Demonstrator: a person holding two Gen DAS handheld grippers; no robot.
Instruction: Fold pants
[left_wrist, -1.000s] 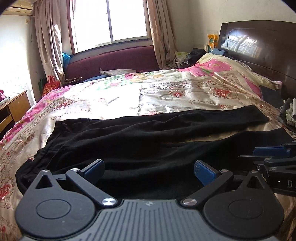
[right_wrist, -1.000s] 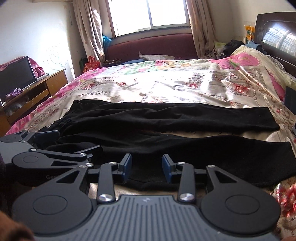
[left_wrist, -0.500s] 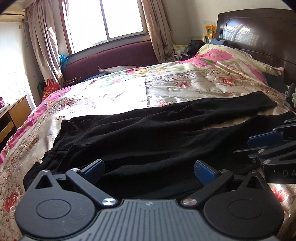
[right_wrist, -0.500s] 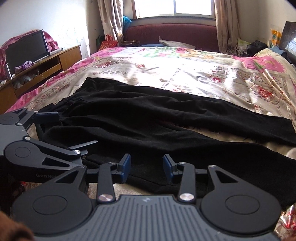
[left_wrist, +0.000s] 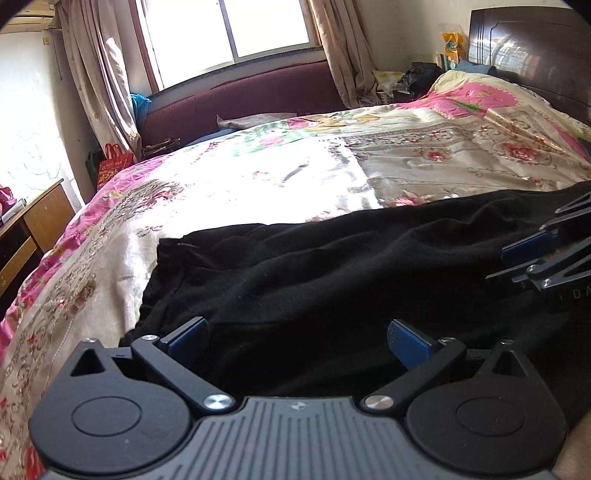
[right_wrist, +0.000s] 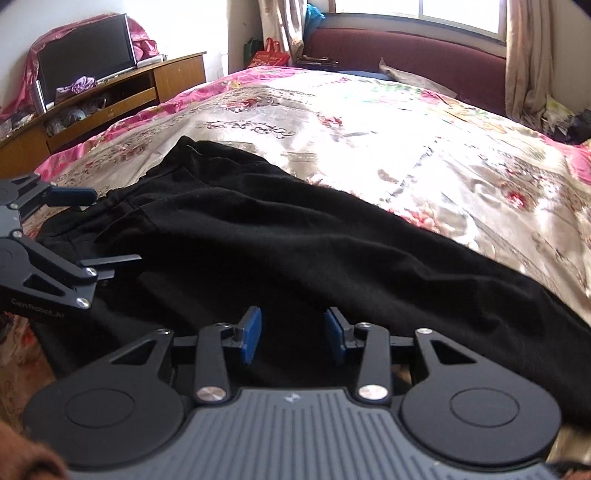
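Pants (left_wrist: 332, 273), black, lie spread across floral bed cover (left_wrist: 258, 184). Left tool (left_wrist: 297, 338) gapes wide over waist end, grasping nothing. Right tool (right_wrist: 293, 334) partly released over fabric, pads apart, nothing pinched.

My pants (left_wrist: 332, 280) are black, soft knit cloth, lying spread out flat on the flowered bedspread (left_wrist: 258, 177) near its front edge. They run lengthwise across the bedspread, waist end toward the side with the wooden cabinet, legs trailing off toward the headboard side. The cloth is rumpled, with shallow folds and creases over the seat and thigh area (right_wrist: 229, 229).
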